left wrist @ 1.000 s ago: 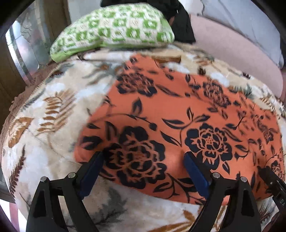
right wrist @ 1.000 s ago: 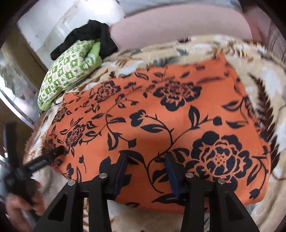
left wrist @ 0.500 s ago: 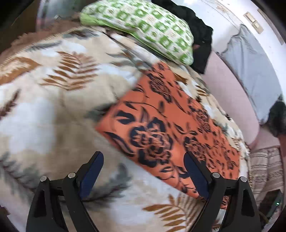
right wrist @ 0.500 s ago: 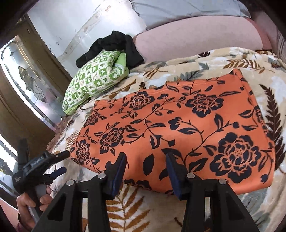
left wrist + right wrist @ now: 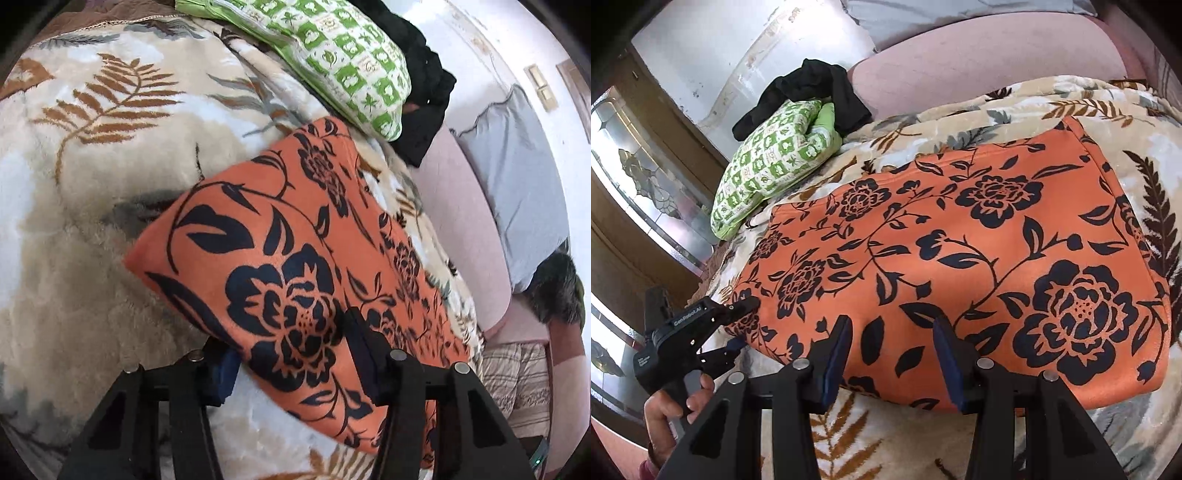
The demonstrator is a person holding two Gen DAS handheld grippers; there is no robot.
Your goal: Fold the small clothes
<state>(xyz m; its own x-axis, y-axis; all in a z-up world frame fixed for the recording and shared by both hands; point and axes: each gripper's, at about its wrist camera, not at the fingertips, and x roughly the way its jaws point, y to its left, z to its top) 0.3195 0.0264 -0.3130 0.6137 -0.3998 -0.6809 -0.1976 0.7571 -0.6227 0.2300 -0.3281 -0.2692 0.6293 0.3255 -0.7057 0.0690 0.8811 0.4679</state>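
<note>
An orange garment with black flowers lies flat as a folded rectangle on a cream leaf-print blanket. In the left wrist view the garment's near corner lies between the open jaws of my left gripper, one finger under the edge, one on top. In the right wrist view that left gripper is at the garment's left corner. My right gripper is open, its two fingers resting over the garment's near edge, not clamped.
A green-and-white patterned pillow and a black garment lie at the far side. A pink sofa back with a grey cushion runs behind the blanket. A glass door is to the left.
My left gripper swung off the garment's near edge to the left, then came back in at its corner, with the jaws now around that corner. My right gripper pulled back slightly and stays open.
</note>
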